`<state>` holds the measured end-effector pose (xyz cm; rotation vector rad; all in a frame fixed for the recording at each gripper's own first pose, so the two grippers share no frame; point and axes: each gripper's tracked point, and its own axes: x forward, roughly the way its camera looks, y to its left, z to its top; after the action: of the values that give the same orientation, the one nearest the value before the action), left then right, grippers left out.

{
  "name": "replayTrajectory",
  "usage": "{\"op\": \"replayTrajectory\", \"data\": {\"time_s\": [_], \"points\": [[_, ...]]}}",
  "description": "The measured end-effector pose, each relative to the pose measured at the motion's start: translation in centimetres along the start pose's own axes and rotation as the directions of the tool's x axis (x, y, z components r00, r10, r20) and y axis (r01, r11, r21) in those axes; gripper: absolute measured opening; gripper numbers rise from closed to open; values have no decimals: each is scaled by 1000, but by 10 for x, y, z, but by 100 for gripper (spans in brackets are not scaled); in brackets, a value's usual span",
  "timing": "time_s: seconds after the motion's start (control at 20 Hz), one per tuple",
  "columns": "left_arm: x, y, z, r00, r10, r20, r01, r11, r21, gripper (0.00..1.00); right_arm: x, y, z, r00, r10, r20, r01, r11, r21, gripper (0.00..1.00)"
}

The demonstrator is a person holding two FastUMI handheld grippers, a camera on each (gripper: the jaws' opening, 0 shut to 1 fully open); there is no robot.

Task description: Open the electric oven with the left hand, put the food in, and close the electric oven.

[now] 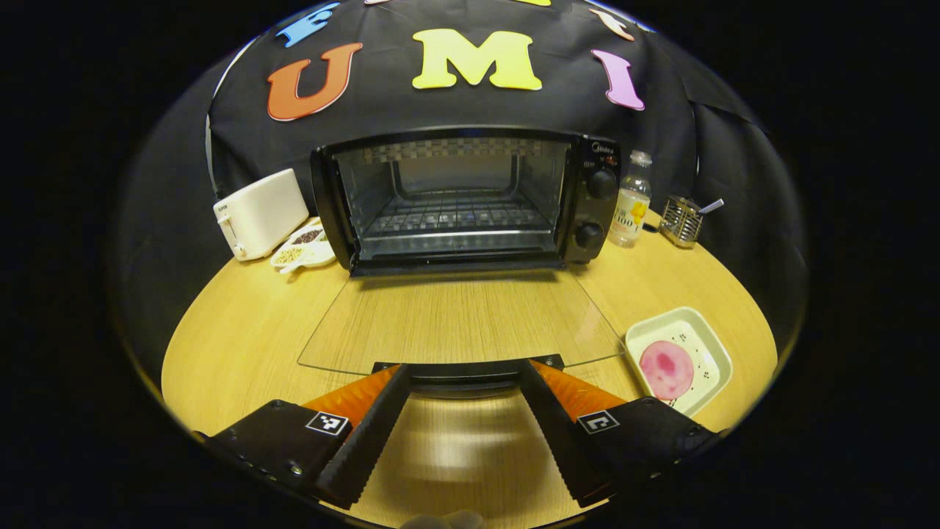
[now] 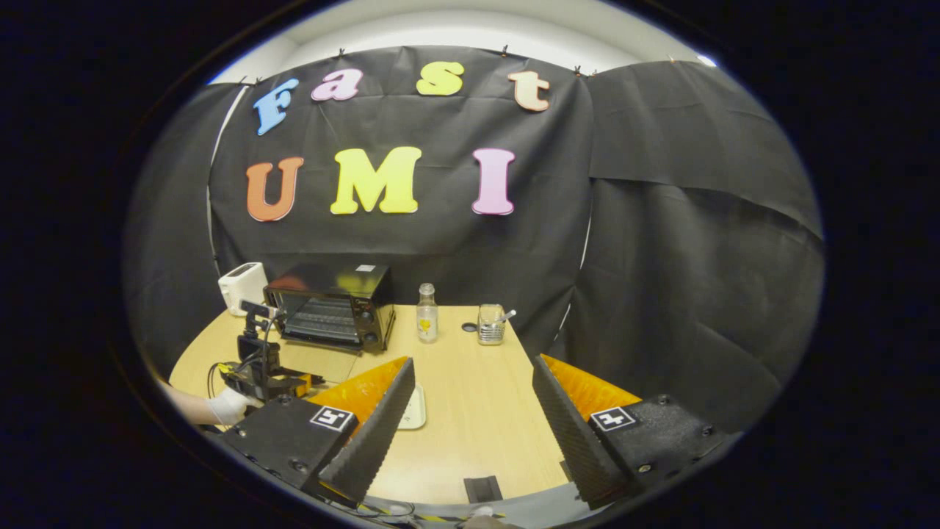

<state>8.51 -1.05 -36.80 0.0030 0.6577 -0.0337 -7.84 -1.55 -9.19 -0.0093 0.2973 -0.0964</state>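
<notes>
The left claw (image 1: 464, 382) was spread wide, its fingers flanking the dark handle (image 1: 467, 369) at the front edge of the oven's glass door (image 1: 455, 323) without pressing on it. The door lay folded fully down, flat above the surface (image 1: 242, 323), and the electric oven (image 1: 463, 198) stood open with its wire rack (image 1: 455, 217) bare. So the opening step looked finished, and loading was the step in hand. The food (image 1: 666, 369), a round pink piece, sat on a pale square plate (image 1: 716, 349) just to the right of the lowered door. The right claw (image 2: 474, 411) was also spread and held nothing, hovering well back from the oven over bare wood. By my judgement it would need to come down to the plate, pinch the food, and carry it over the door onto the rack.

The surface was light wood, carrying a white toaster (image 1: 258, 213), a small dish of grains (image 1: 302, 246), a bottle (image 1: 631, 198) and a wire holder (image 1: 681, 219). Black cloth walled the booth.
</notes>
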Motion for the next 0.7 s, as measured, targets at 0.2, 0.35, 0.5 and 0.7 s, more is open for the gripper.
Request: {"op": "replayTrajectory", "data": {"time_s": [0.2, 0.35, 0.5, 0.7], "points": [[2, -2, -1, 1000, 0, 3, 0, 1000, 9, 95, 5, 1, -8, 999, 9, -31, -9, 1000, 0, 100], [-2, 1, 1, 1000, 1, 19, -1, 1000, 4, 96, 8, 6, -9, 999, 21, -33, -21, 1000, 8, 100], [-10, 8, -7, 1000, 20, 10, -20, 1000, 3, 98, 14, 13, -17, 998, 44, -48, -44, 999, 1, 100], [-43, 17, -5, 998, 14, 54, -14, 1000, -2, 97, 35, 29, -46, 990, 93, -106, -96, 995, -20, 100]]}}
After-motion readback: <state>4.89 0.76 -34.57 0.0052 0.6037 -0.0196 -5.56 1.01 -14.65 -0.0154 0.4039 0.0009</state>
